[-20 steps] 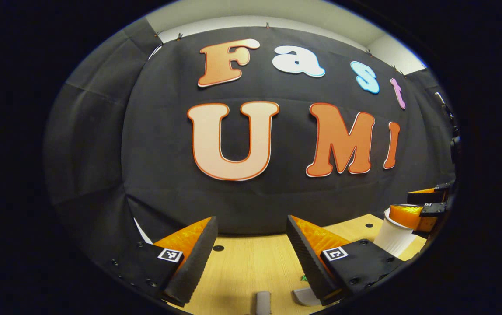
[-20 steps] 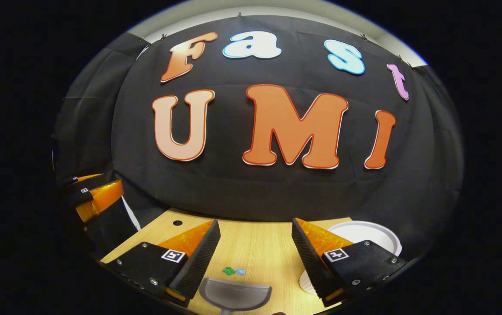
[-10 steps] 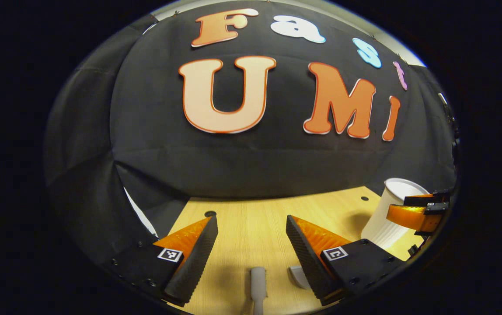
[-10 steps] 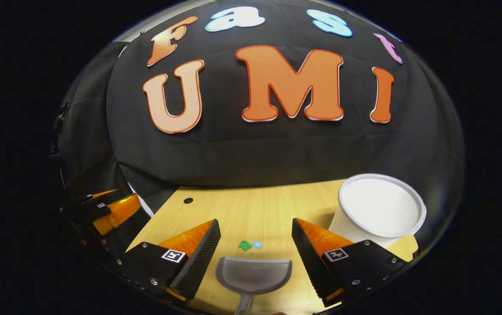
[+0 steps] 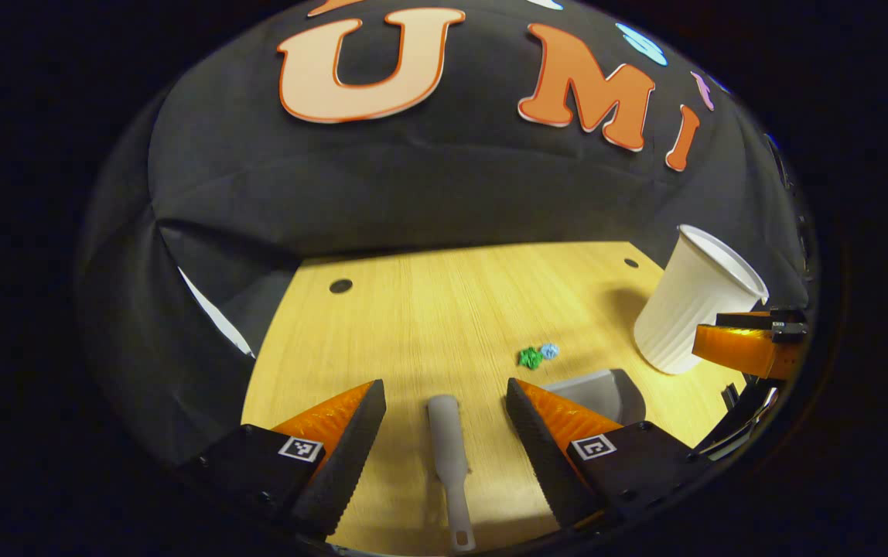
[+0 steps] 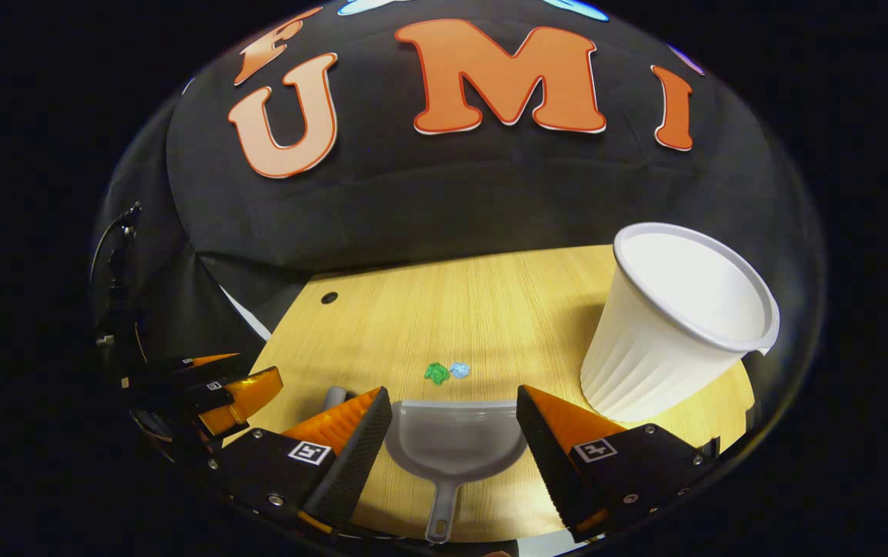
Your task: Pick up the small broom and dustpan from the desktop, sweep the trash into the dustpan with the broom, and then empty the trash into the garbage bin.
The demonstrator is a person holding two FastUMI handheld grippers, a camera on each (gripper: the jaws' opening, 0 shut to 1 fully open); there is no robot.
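claws tilted down since earlier | broom between left claw fingers, untouched

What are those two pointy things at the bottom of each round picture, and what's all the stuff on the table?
Those pointy things are the two fingers of a hand-held gripper, a grabbing tool a person carries, one in each hand. A camera rides on each tool. The left gripper view looks past the left hand-held gripper, the right gripper view past the right hand-held gripper. Both are open and hold nothing. On the wooden table lie a small grey broom, a grey dustpan, two tiny scraps of trash, green and blue, and a white cup, which looks like the garbage bin.
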